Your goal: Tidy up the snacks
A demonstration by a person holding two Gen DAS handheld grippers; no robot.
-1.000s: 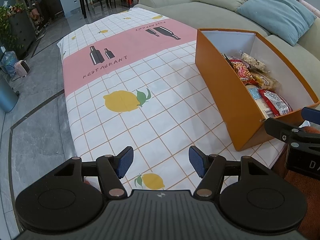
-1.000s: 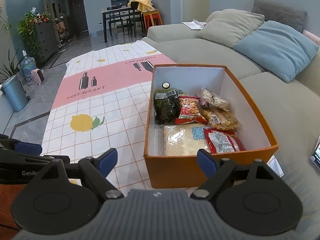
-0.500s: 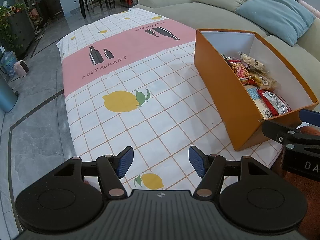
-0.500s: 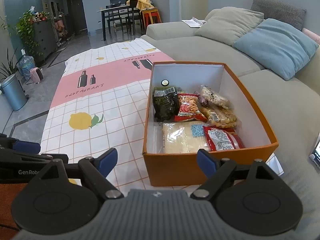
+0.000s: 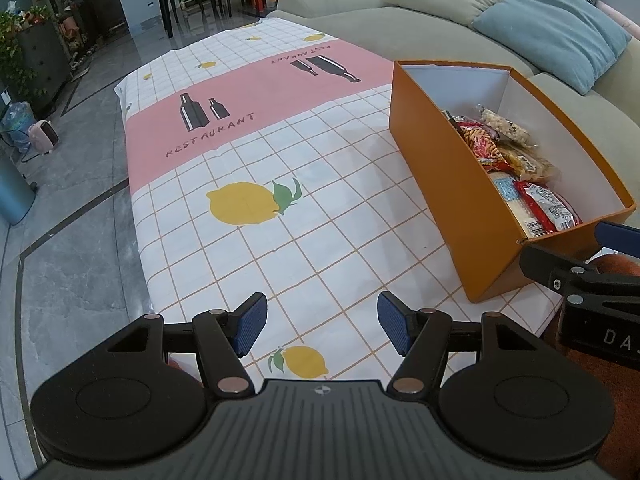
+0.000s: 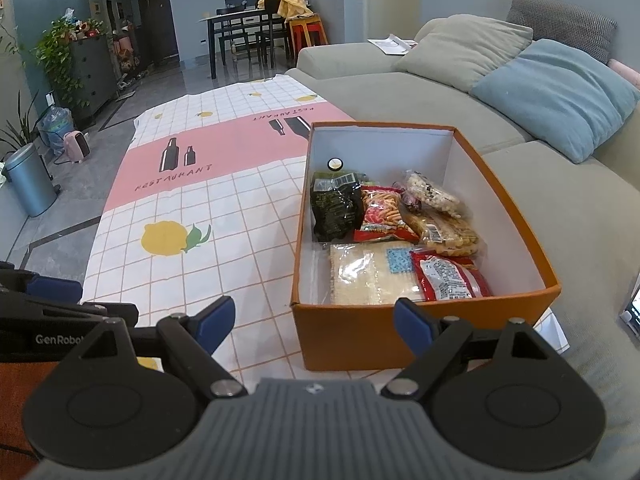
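Observation:
An orange box (image 6: 360,334) stands at the near right of the table, white inside, and holds several snack packs. Among them are a dark green pack (image 6: 334,210), a red-orange pack (image 6: 382,216), a pale flat pack (image 6: 368,274) and a red pack (image 6: 450,278). My right gripper (image 6: 314,324) hovers open just before the box's near wall, nothing between its blue pads. The same box (image 5: 452,196) shows to the right in the left wrist view. My left gripper (image 5: 320,328) is open and empty over the tablecloth's near edge, left of the box.
A checked tablecloth (image 5: 256,160) with lemons and a pink band covers the low table. A grey sofa (image 6: 400,92) with cushions runs along the right. Grey tiled floor (image 5: 72,248) lies to the left, with a bin (image 6: 28,180) and a dining set further back.
Almost nothing has moved: the view of the box has shifted very slightly, and both grippers stay open and empty.

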